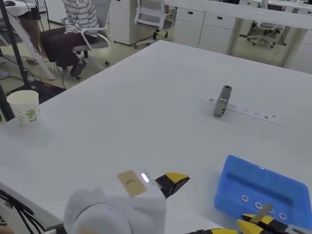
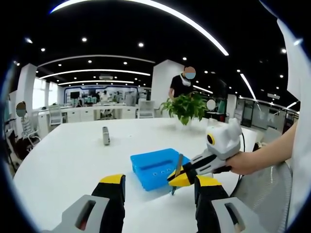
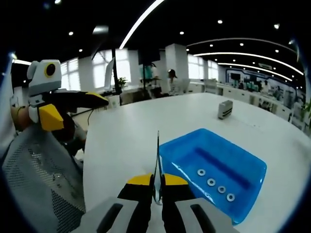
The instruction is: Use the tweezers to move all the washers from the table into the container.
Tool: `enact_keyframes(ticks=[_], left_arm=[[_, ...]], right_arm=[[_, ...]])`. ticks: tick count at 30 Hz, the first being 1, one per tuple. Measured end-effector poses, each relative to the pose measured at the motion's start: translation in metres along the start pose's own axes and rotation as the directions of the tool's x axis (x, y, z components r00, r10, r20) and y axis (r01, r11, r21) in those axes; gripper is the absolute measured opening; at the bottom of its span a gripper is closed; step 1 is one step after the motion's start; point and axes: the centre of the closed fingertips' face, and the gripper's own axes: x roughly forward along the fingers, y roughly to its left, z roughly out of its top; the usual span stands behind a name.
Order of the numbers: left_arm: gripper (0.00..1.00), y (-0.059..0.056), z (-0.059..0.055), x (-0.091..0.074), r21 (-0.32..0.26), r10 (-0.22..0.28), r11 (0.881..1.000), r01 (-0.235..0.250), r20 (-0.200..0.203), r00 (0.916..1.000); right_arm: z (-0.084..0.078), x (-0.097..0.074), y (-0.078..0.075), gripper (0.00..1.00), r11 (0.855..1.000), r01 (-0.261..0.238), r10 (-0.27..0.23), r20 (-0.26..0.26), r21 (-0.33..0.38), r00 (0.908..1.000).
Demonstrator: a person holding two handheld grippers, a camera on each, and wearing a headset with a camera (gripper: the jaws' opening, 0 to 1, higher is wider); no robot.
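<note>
The white table spreads ahead of both grippers. On it the blue container sits just ahead and to the right of the right gripper. That gripper's jaws are pinched tight on the tweezers, which stick straight out from them alongside the container's near left wall. The left gripper has its jaws wide apart, with the container straight ahead of them. The washers lie inside the container in a slanting row, close in front of the right gripper and to its right. The right gripper view counts four of them, while the head view shows three, with the right gripper covering the container's near edge. The left gripper view catches the right gripper from the front, with the tweezers slanting down at the container's near corner. The head view adds a paper cup far off to the left of the left gripper.
</note>
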Motion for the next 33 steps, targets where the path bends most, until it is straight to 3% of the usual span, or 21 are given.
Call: enact_keyframes(ticks=[15,23,33], left_arm=[[0.56,0.0,0.001,0.0,0.0,-0.003,1.0,0.003,0.005,1.0],[0.56,0.0,0.002,-0.001,-0.003,-0.001,1.0,0.001,0.011,0.9999],[0.56,-0.001,0.001,0.0,0.002,-0.007,1.0,0.007,0.007,1.0]], right_arm=[[0.043,-0.012,0.001,0.02,0.998,-0.017,0.011,0.108,0.058,0.9941],[0.068,-0.02,-0.007,0.02,0.996,-0.005,-0.011,0.177,0.091,0.9842],[0.084,-0.023,-0.019,0.03,0.991,0.008,-0.039,0.236,0.133,0.971]])
